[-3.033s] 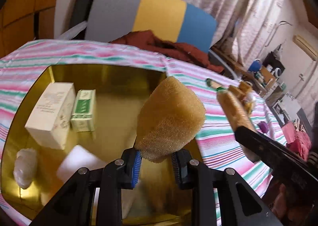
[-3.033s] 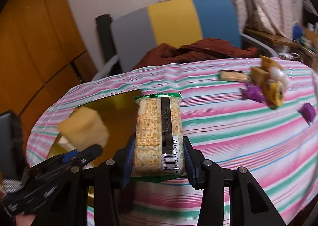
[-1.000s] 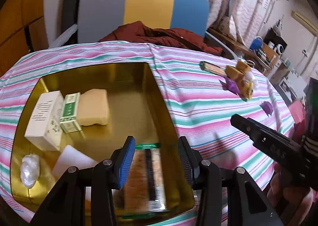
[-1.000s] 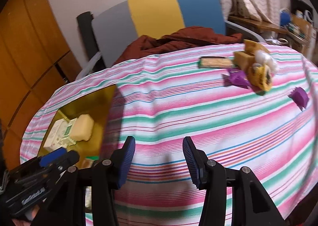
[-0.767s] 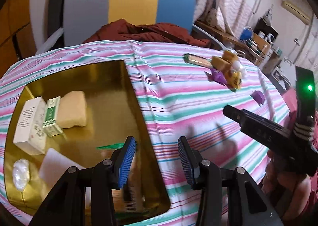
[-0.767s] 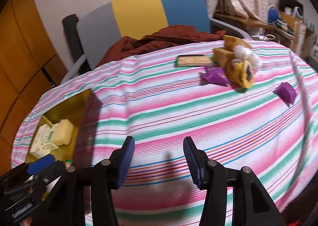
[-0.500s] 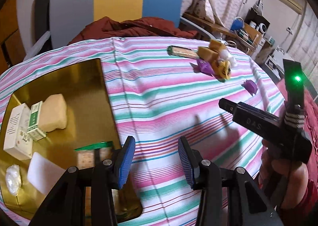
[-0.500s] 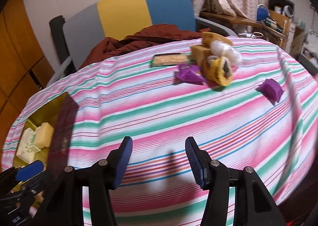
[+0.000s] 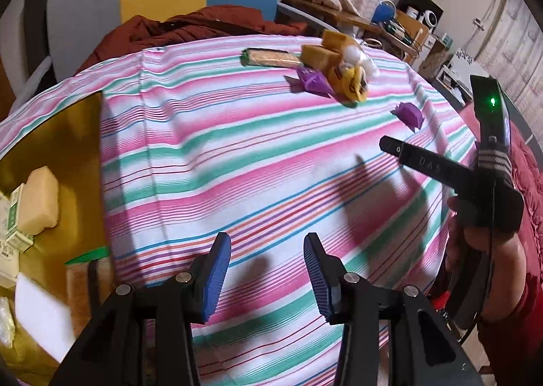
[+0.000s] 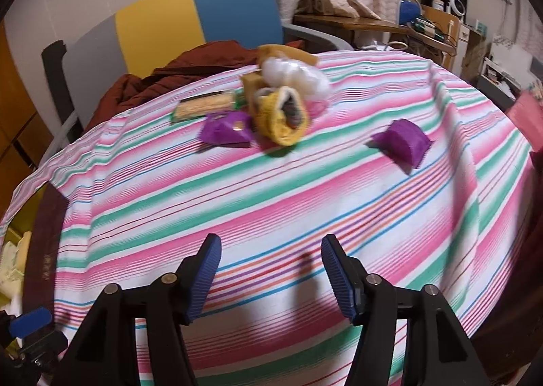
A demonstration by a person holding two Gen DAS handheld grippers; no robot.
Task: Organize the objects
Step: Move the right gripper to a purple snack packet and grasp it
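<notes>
Left wrist view: the left gripper (image 9: 266, 272) hangs over a counter covered with a striped cloth (image 9: 237, 155), its blue-padded jaws apart with nothing between them. At the left edge sits a gold tray (image 9: 79, 134). Inside it lie a tan sponge (image 9: 39, 201) touching a green-and-white carton (image 9: 15, 219), a flat white block (image 9: 40, 311), and a cracker packet (image 9: 86, 280) against the tray's near right wall. At the counter's far side a loose pile holds a second cracker packet (image 9: 271, 57), sponge pieces (image 9: 320, 55), a yellow knit item (image 9: 351, 82) and a purple pouch (image 9: 314, 80); another purple pouch (image 9: 409, 114) lies apart to the right. A hand (image 9: 482, 243) holds the right gripper (image 9: 390, 148) at the right edge.

Right wrist view: the right gripper's jaws are opening, empty, above the cloth. The pile sits at the far side, with a white plastic bundle (image 10: 295, 75) on top. The tray's edge is barely visible at left.
</notes>
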